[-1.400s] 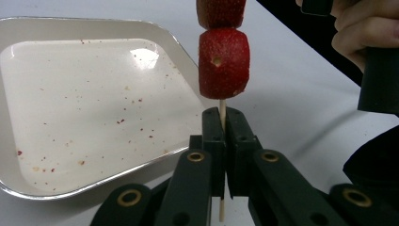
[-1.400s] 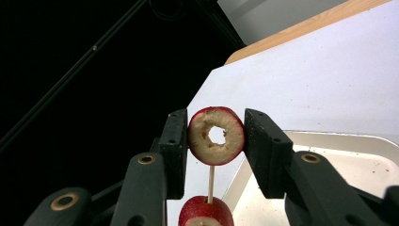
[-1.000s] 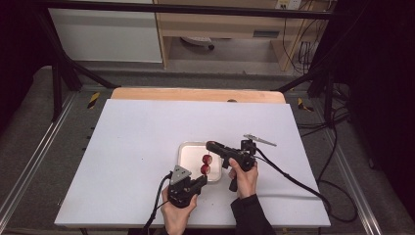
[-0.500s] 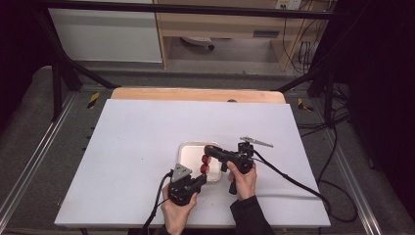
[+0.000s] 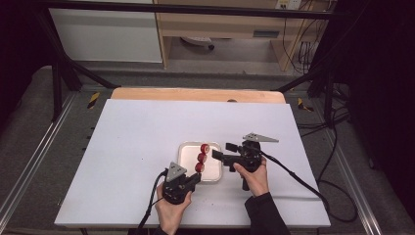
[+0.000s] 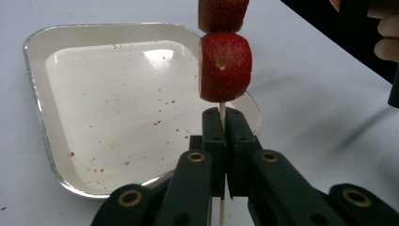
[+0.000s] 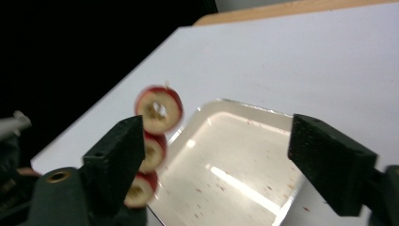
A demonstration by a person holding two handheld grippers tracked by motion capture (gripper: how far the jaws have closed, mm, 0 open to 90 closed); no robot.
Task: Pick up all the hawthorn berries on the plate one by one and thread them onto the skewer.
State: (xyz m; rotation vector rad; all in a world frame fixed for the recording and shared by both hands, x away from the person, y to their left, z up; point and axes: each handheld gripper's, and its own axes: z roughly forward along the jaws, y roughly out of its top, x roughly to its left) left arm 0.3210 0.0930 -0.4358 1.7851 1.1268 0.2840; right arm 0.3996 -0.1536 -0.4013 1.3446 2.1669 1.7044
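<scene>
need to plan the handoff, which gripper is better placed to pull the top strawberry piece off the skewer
Right. The right gripper is open and empty beside the top strawberry piece, while the left gripper is shut on the skewer, holding it above the tray.

The counter (image 5: pixel 137 161) was white with a pale wood strip along its far edge. The tray (image 6: pixel 42 117) was silvery, flecked with red specks. Three strawberry pieces (image 5: pixel 201 157) were red on a pale skewer (image 6: pixel 221 111). Both tongs (image 5: pixel 195 178) (image 5: pixel 223 152) were black
</scene>
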